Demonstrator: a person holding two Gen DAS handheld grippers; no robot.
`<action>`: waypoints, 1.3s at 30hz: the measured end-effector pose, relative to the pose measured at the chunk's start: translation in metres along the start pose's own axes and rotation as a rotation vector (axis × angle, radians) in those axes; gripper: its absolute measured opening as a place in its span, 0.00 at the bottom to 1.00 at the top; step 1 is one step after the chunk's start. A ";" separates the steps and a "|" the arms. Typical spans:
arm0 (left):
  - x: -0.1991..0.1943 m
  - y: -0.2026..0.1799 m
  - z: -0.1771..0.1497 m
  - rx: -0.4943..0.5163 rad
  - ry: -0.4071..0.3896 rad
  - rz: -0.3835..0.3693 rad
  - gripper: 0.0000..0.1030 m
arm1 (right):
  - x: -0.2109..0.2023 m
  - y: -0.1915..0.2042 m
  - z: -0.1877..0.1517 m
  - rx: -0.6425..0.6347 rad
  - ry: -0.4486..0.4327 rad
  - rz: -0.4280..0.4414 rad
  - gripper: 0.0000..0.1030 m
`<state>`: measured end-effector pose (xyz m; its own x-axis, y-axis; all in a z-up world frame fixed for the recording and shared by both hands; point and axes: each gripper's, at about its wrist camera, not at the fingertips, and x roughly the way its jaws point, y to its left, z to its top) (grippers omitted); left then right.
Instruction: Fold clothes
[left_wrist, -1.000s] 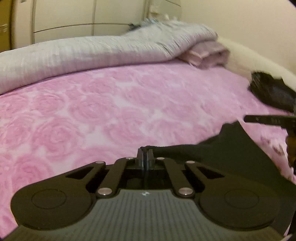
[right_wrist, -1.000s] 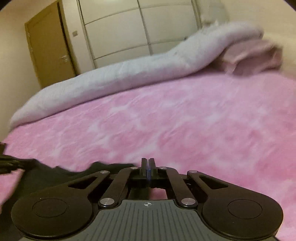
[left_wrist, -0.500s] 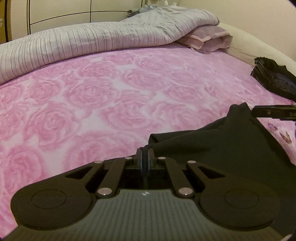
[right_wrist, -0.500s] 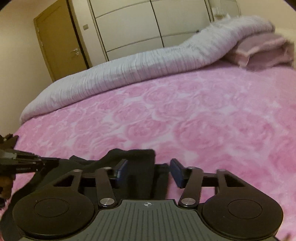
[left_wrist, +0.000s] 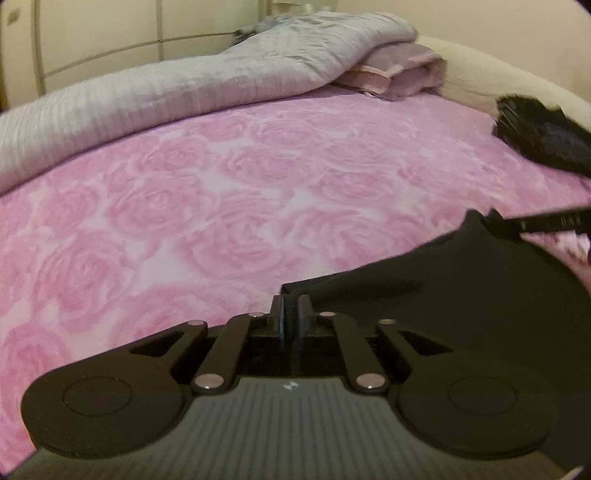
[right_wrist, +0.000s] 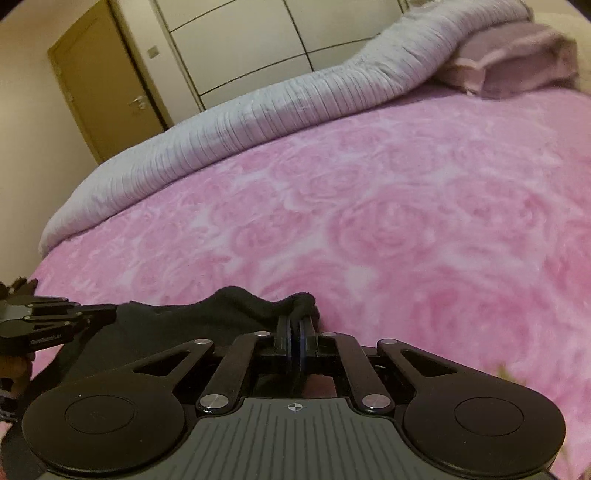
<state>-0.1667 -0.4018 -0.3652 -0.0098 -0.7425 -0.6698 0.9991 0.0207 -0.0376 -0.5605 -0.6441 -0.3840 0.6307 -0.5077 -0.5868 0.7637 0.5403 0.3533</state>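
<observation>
We've got the black garment (left_wrist: 461, 295) low on the pink rose bedspread (left_wrist: 258, 192), near edge of the bed — soft, matte knit, its far edge running as one line between both grippers. Left gripper (left_wrist: 290, 314): fingers starting to part, a corner of the cloth between them, prob. a release under way. Right gripper (right_wrist: 295, 332): fingers clamped tight on the bunched far corner of the garment, fabric puckering over the tips. Step in hand, as we read it — laying out or finishing a fold along that far edge. Next move calls for both corners set down level, edge kept straight, no dragging on the plush cover, which looks grippy. Further out: a ribbed grey duvet (right_wrist: 258, 122) rolled along the far side, a folded mauve blanket (left_wrist: 402, 70) under its end, and a dark folded pile (left_wrist: 546, 144) by the cream bed edge — likely clothes already done. Wardrobe doors (right_wrist: 240, 44) beyond.
</observation>
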 end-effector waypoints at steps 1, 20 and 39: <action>-0.003 0.006 0.000 -0.026 0.010 0.004 0.19 | -0.004 0.001 0.002 -0.002 -0.002 -0.006 0.05; -0.101 -0.048 -0.078 0.067 0.018 -0.003 0.18 | -0.083 0.127 -0.102 -0.335 0.075 0.094 0.37; -0.137 -0.096 -0.104 0.017 0.091 0.182 0.23 | -0.116 0.138 -0.123 -0.344 0.157 0.031 0.52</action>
<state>-0.2651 -0.2328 -0.3469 0.1684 -0.6638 -0.7287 0.9852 0.1375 0.1024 -0.5454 -0.4285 -0.3569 0.6038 -0.3928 -0.6937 0.6368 0.7611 0.1233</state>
